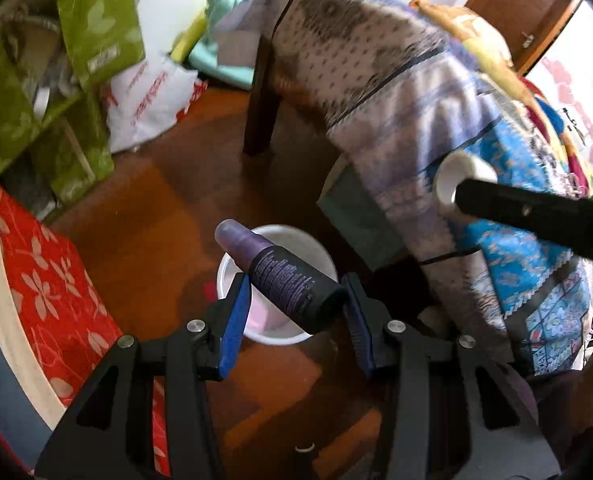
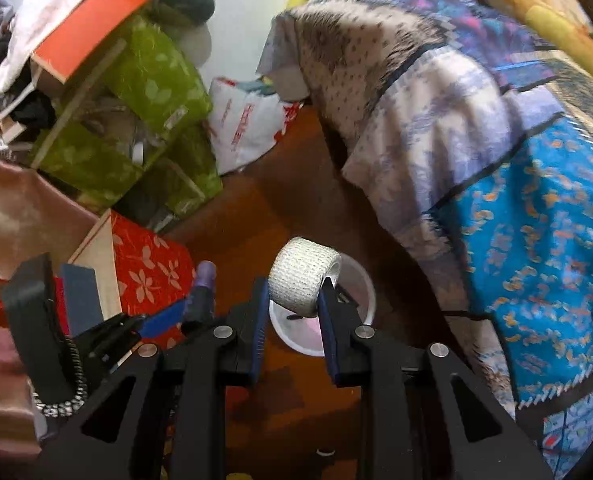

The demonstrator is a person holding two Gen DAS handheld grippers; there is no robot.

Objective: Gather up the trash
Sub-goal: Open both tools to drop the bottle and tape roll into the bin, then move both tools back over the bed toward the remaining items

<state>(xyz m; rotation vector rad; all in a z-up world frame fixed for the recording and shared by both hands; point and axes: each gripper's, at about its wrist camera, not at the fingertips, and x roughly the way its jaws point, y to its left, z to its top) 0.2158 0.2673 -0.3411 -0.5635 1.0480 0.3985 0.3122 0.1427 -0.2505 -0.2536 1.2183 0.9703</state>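
Note:
My left gripper (image 1: 296,300) is shut on a dark purple bottle (image 1: 284,274) and holds it above a white bin (image 1: 320,248) on the wooden floor. My right gripper (image 2: 292,296) is shut on a white tape roll (image 2: 302,280) and holds it over the same white bin (image 2: 360,292). The right gripper and its roll (image 1: 462,180) show at the right of the left wrist view. The left gripper with the purple bottle (image 2: 204,284) shows at the left of the right wrist view.
A table draped in patterned cloths (image 1: 436,120) stands to the right. Green boxes (image 2: 152,92), a red flowered box (image 2: 152,272) and a white plastic bag (image 2: 244,120) crowd the left and back. A dark table leg (image 1: 262,96) stands behind the bin.

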